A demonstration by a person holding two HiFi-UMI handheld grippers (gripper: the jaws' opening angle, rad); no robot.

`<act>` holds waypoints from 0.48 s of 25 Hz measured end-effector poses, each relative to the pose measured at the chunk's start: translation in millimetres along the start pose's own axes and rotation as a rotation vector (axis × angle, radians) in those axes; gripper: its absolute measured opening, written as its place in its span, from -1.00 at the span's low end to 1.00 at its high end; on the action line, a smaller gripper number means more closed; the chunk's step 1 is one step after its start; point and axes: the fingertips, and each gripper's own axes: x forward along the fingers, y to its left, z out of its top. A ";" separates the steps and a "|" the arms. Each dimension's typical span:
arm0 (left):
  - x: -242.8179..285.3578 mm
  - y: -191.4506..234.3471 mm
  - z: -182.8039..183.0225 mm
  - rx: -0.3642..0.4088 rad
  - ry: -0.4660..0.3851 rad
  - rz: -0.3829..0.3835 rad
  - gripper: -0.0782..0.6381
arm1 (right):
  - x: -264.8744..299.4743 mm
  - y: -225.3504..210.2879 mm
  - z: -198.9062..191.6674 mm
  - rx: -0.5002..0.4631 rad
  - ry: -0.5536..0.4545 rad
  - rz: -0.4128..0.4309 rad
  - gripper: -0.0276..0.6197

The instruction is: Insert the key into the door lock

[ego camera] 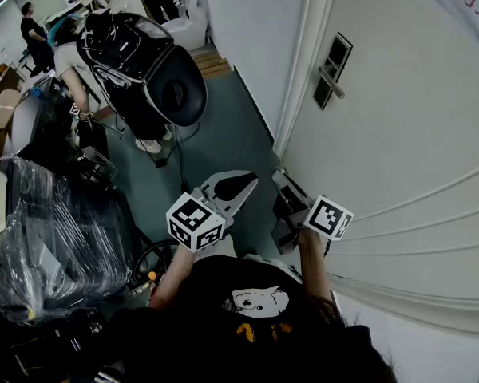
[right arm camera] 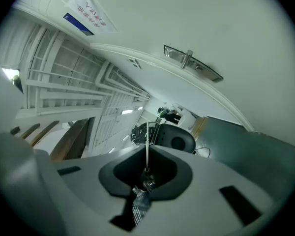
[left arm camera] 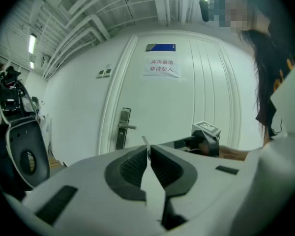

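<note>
The right tongs (right arm camera: 148, 151) are clamped on the one key (right arm camera: 147, 135), blade jutting past their tips, while the single door lock (ego camera: 333, 69) sits well apart at the upper right of the head view. I'd lift and turn the blade until it lines up with the lock, then push in squarely and slowly. The left tongs (left arm camera: 148, 149), second of two, are pressed together on a thin pale strip (left arm camera: 145, 141) I cannot identify.

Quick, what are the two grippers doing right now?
Left gripper: closed on a thin pale sliver, can't tell what.
Right gripper: closed, holding the key.
</note>
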 end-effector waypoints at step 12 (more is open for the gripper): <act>5.5 1.3 1.1 -0.006 0.012 -0.008 -0.71 | -2.5 -5.0 -1.6 -0.035 0.004 -0.027 -0.84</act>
